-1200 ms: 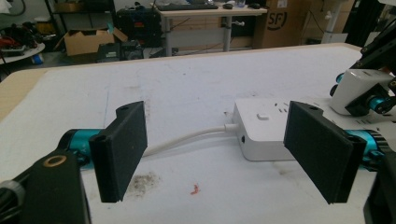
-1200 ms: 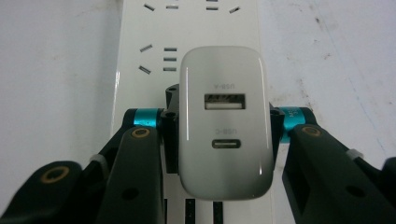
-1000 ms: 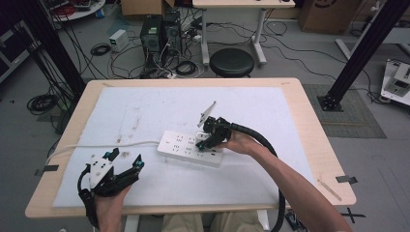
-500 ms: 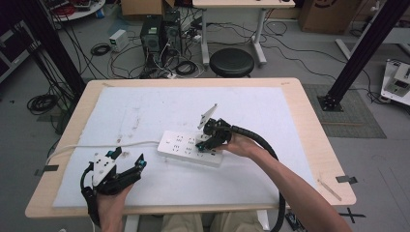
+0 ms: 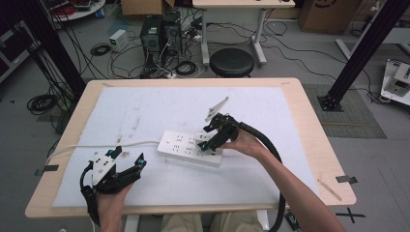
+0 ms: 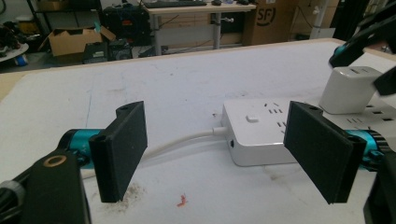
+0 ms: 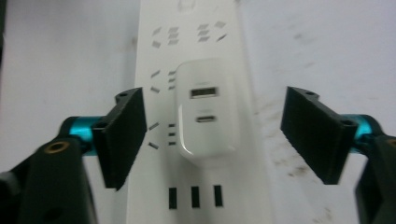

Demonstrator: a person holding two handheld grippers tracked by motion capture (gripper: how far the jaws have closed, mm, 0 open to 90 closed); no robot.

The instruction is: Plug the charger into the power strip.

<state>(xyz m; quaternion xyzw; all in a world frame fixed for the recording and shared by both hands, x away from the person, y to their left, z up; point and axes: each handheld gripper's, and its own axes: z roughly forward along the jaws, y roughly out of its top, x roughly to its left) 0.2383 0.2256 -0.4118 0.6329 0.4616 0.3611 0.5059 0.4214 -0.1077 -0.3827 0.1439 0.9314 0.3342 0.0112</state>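
A: What is seen first, from the largest thing down?

B: A wooden table (image 5: 309, 116) is seen in the high view, covered almost wholly by a white mat (image 5: 159, 108) that is marked with faint smudges toward its far left.

A: And on the mat?

B: A white power strip (image 5: 186, 147) is laid flat near the middle, slightly toward the near side. Its white cord (image 5: 87, 147) is run off to the left, over the table's left edge. In the left gripper view the strip (image 6: 261, 135) is seen with its cord entering the left end.

A: Is anything plugged in?

B: A small white charger (image 7: 208, 109) is seated upright in the strip's sockets, at the right part of the strip. Two ports are shown on its upper face in the right gripper view. It is also seen in the left gripper view (image 6: 348, 88), at the far right.

A: How are the tongs held?

B: The right gripper (image 5: 215, 135) is poised over the charger, its jaws spread wide, one on each side of the charger and apart from it; nothing is grasped. The left gripper (image 5: 126, 159) is held low at the near left of the mat, well apart from the strip, its jaws likewise released and wide, with nothing between them.

A: Anything smaller?

B: A tiny red fleck (image 6: 181, 200) is seen on the mat just ahead of the left gripper.
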